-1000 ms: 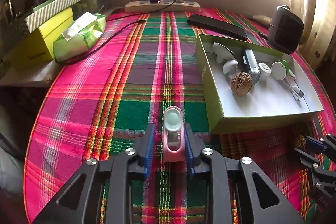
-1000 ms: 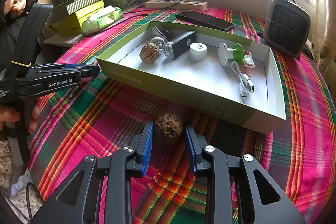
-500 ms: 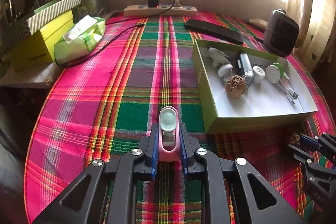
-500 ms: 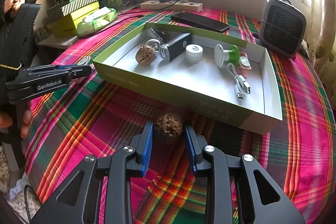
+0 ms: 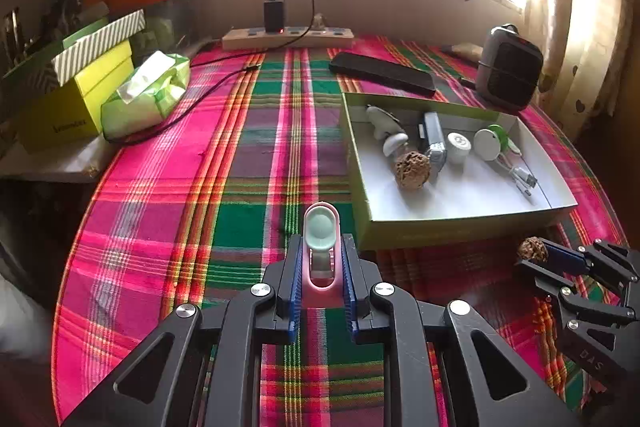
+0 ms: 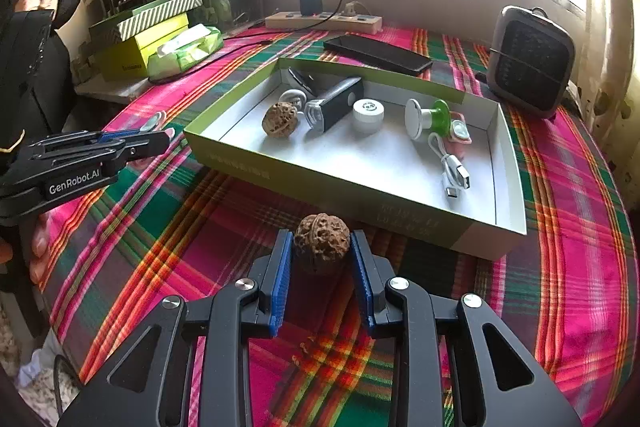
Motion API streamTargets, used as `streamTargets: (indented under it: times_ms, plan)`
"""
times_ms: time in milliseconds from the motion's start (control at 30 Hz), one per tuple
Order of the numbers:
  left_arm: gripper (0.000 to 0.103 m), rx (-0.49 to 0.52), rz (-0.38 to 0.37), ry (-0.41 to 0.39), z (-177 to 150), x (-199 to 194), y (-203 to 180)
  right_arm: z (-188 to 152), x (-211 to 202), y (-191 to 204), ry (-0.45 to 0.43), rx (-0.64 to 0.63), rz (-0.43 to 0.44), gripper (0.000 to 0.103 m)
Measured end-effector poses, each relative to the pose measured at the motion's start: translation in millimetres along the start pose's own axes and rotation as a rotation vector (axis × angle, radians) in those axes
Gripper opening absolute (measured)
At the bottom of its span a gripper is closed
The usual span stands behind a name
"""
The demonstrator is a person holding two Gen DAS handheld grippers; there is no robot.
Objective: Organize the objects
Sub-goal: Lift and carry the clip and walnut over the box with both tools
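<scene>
My left gripper is shut on a small pink gadget with a pale green round top, held just above the plaid cloth, left of the box's near corner. My right gripper is shut on a brown walnut, in front of the box's near wall. The green box with a white floor holds another walnut, a black torch, a white round cap, a green-and-white spool and a white cable. From the left wrist view, the right gripper with its walnut shows at the right edge.
A black phone lies behind the box. A grey heater stands at the back right. A power strip with a charger runs along the wall. Tissue pack and yellow boxes sit at the left. A person's hand holds the left tool.
The left gripper's jaws closed on the pink gadget and lifted it a little off the cloth. The right gripper kept still, gripping the walnut.
</scene>
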State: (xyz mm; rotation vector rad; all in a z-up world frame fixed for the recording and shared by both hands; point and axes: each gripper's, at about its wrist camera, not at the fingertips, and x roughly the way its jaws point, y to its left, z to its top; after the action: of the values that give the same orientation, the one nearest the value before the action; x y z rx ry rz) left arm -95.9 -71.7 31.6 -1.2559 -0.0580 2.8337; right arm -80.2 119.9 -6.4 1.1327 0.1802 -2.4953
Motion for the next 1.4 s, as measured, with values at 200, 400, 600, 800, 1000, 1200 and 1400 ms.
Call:
streamTargets:
  times_ms: [200, 400, 600, 800, 1000, 1200, 1400]
  plan:
    - [0.016, 0.011, -0.012, -0.022, 3.2, -8.6, -4.4, 2.3, -6.2, -0.5, -0.017, 0.007, -0.003, 0.03]
    - [0.016, 0.031, -0.025, -0.045, 8.4, -16.9, -12.1, 5.9, -13.5, -2.5, -0.04, 0.012, -0.009, 0.03]
    - [0.016, 0.048, -0.044, -0.057, 14.9, -19.8, -21.8, 10.4, -18.6, -8.2, -0.059, 0.022, -0.018, 0.03]
    - [0.016, 0.067, -0.062, -0.065, 23.1, -19.6, -33.7, 16.9, -21.2, -15.5, -0.08, 0.031, -0.026, 0.03]
    - [0.016, 0.076, -0.084, -0.066, 30.7, -14.8, -42.8, 21.0, -22.0, -23.8, -0.09, 0.045, -0.034, 0.03]
    - [0.016, 0.083, -0.092, -0.054, 33.2, -6.3, -50.2, 25.3, -19.0, -32.2, -0.091, 0.053, -0.043, 0.03]
    - [0.016, 0.089, -0.1, -0.037, 37.3, 3.6, -55.9, 29.8, -14.1, -37.8, -0.089, 0.057, -0.044, 0.03]
